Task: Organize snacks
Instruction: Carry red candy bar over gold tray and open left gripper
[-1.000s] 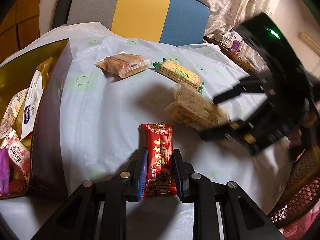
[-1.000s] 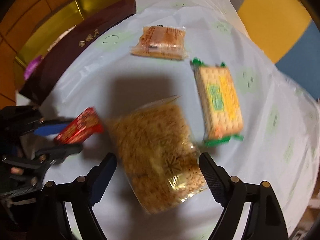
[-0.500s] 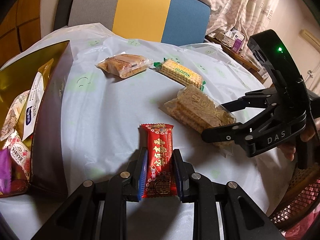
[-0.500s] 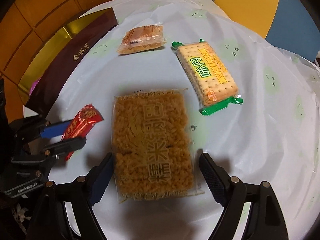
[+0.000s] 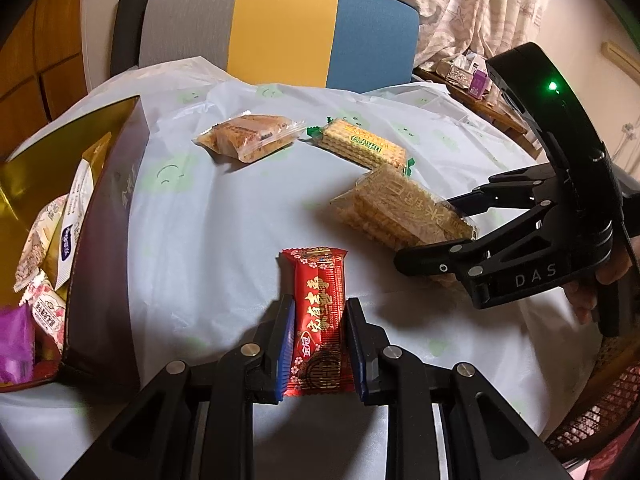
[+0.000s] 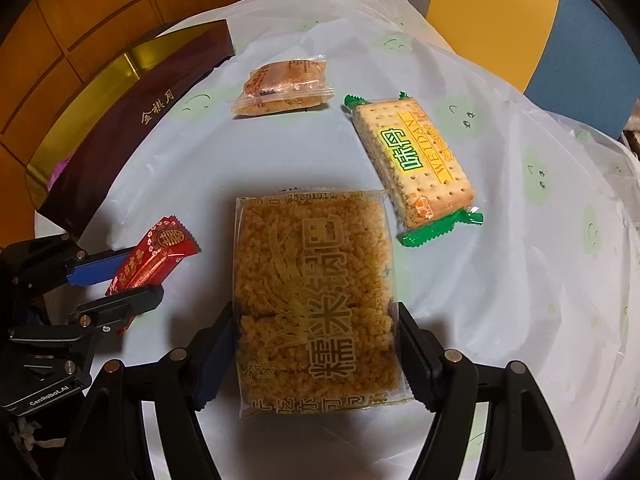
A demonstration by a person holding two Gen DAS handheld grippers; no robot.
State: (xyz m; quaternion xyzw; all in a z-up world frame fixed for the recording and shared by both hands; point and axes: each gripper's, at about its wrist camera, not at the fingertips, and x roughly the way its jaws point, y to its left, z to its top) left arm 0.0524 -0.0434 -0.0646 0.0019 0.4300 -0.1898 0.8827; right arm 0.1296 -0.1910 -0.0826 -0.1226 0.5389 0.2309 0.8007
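Left gripper (image 5: pixel 320 330) pinches the red candy bar (image 5: pixel 318 320) at lower centre of the left view, bar lying on the white table cover (image 5: pixel 224 240). Right gripper (image 6: pixel 316 344) is pressed against both long sides of the rice-cracker pack (image 6: pixel 316 280), centre of the right view. Cracker packet (image 6: pixel 412 168) upper right, pastry packet (image 6: pixel 282 86) above centre. Open gift box (image 5: pixel 100 240) with snacks at left edge.

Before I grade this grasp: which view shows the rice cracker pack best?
The right wrist view: the rice cracker pack fills the centre, label up, between the right gripper's fingers. The left wrist view shows it side-on and partly hidden behind one finger.
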